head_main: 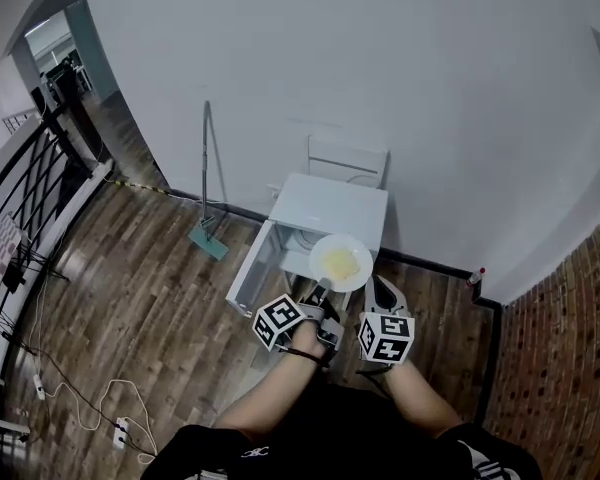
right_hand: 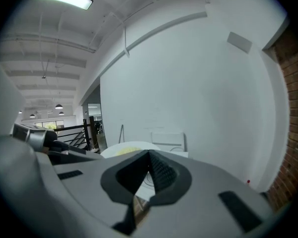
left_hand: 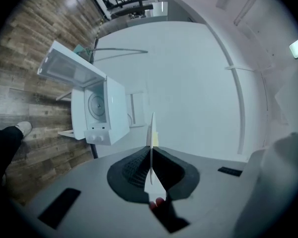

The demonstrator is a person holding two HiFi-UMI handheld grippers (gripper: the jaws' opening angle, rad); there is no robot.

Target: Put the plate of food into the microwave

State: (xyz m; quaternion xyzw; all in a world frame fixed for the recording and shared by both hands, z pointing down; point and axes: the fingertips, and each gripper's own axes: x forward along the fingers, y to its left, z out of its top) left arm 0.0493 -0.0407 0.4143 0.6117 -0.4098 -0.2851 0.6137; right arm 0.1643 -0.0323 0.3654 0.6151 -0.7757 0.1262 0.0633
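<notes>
A white plate point(head_main: 341, 262) with yellow food on it hangs level over the front of the white microwave point(head_main: 332, 206). My left gripper point(head_main: 322, 290) is shut on the plate's near rim. In the left gripper view the plate point(left_hand: 151, 133) shows edge-on between the pads of the left gripper point(left_hand: 151, 150). The microwave point(left_hand: 100, 112) stands ahead with its door point(left_hand: 71, 71) swung open and the turntable showing. My right gripper point(head_main: 378, 290) sits just right of the plate. The right gripper point(right_hand: 149, 154) is shut with nothing in it, and the plate point(right_hand: 125, 148) shows to its left.
The microwave door point(head_main: 251, 268) opens to the left over the wooden floor. A white chair point(head_main: 347, 158) stands behind the microwave against the wall. A long-handled mop point(head_main: 209, 190) leans at the left. Cables and a power strip point(head_main: 121, 431) lie on the floor. A brick wall point(head_main: 570, 348) is at the right.
</notes>
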